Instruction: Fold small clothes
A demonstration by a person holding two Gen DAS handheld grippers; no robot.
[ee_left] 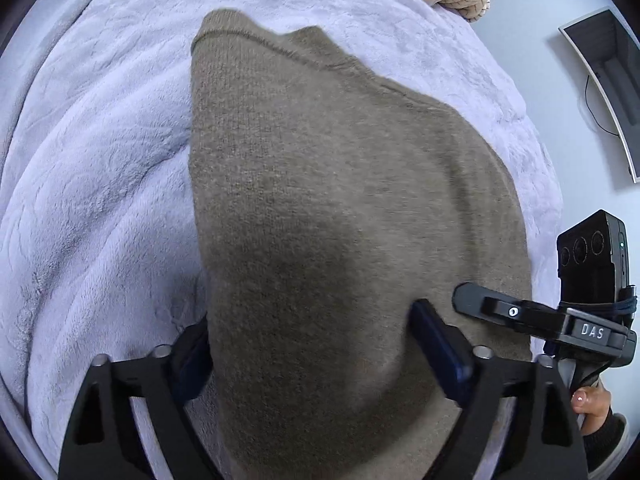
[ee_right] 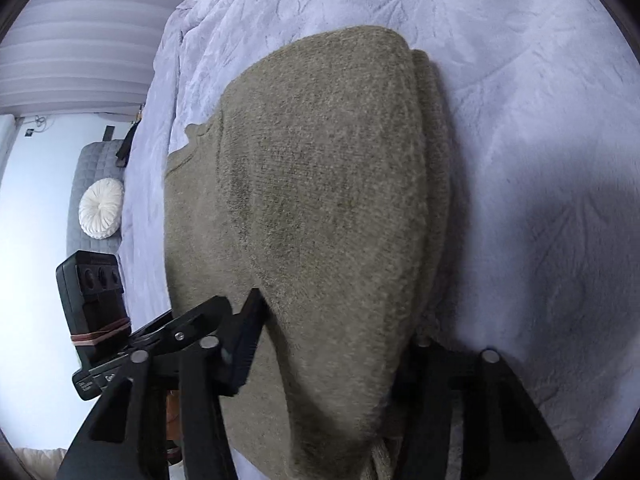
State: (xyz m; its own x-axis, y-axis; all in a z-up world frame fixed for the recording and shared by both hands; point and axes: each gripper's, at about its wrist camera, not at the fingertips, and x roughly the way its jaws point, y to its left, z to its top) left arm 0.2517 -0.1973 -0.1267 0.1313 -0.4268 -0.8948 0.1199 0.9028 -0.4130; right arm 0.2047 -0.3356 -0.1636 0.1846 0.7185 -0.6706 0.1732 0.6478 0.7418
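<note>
- the knit garment [ee_left: 340, 208] lies on the lavender blanket [ee_left: 100, 160], already doubled lengthwise, so its layers stack along one side.
- the left gripper [ee_left: 316, 352] straddles the near end of the garment with jaws spread wide; the pads flank the cloth, and a firm pinch is not evident.
- the right gripper [ee_right: 332, 344] brackets the same near end, jaws part-closed around the thick fold; actual clamping cannot be told.
- judgement: both claws sit at the near edge to lift it toward the far end.
</note>
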